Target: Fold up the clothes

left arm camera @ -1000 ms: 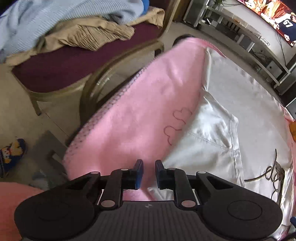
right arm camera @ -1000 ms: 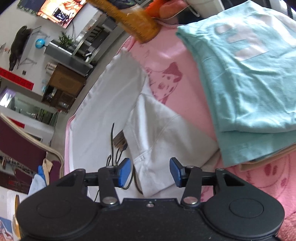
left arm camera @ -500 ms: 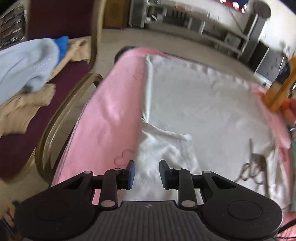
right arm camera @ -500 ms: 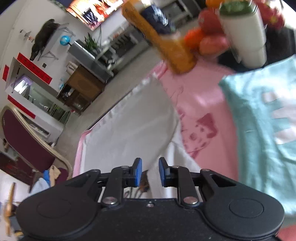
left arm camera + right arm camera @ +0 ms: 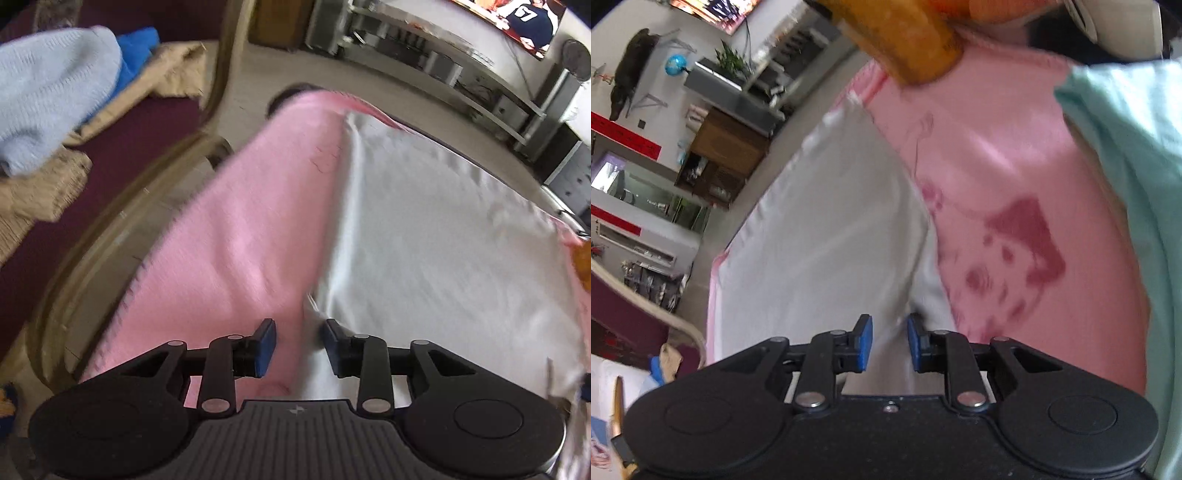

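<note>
A white garment (image 5: 424,229) lies spread flat on a pink blanket (image 5: 236,240). It also shows in the right wrist view (image 5: 820,236). My left gripper (image 5: 297,343) hangs low over the garment's left edge, where white cloth meets pink, with its jaws a little apart and nothing clearly between them. My right gripper (image 5: 889,341) is over the garment's right edge beside the pink blanket (image 5: 1015,192), jaws narrowly apart, white cloth showing in the gap. Both views are blurred.
A maroon chair (image 5: 122,147) with a light blue knit (image 5: 48,92) and tan clothes stands left of the blanket. A folded teal shirt (image 5: 1137,166) lies at the right. An orange object (image 5: 905,33) sits at the far edge. A TV stand lies beyond.
Both grippers have moved forward along the garment's side edges. The sleeve and the cord no longer show. The left jaws have spread wider; the right closed from wide and stay narrow.
</note>
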A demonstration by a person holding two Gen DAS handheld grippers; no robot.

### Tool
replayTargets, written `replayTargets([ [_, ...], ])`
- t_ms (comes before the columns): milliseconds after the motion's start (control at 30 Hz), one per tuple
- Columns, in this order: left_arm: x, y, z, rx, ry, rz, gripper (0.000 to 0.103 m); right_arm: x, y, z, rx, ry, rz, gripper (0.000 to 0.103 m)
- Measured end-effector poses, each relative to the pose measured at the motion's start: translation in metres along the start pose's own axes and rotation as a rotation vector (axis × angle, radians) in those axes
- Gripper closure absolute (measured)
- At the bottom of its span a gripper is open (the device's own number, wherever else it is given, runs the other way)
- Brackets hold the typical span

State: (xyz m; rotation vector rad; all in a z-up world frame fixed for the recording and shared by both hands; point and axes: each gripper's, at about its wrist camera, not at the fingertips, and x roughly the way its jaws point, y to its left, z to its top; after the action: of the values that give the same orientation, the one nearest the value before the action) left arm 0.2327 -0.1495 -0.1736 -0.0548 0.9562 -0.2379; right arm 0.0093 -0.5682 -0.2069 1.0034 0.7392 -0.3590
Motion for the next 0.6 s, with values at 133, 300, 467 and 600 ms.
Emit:
replayTargets([
  [133,-0.023,0.002,-0.003,0.026,-0.094,0.106,0.071,-0.026,0.001,-0.001,0.016,-0.109,-0.028,0.073],
  [300,-0.055,0.009,-0.016,-0.001,-0.103,-0.053,0.070,-0.061,-0.005,-0.015,0.077,-0.143,0.031,0.069],
  [467,-0.037,-0.003,-0.028,0.037,0.013,-0.133,0.070,-0.056,-0.008,-0.026,0.074,-0.092,0.038,0.082],
  [600,-0.026,-0.002,-0.033,0.043,0.067,-0.085,0.070,-0.037,-0.020,-0.027,0.101,-0.035,-0.083,0.090],
])
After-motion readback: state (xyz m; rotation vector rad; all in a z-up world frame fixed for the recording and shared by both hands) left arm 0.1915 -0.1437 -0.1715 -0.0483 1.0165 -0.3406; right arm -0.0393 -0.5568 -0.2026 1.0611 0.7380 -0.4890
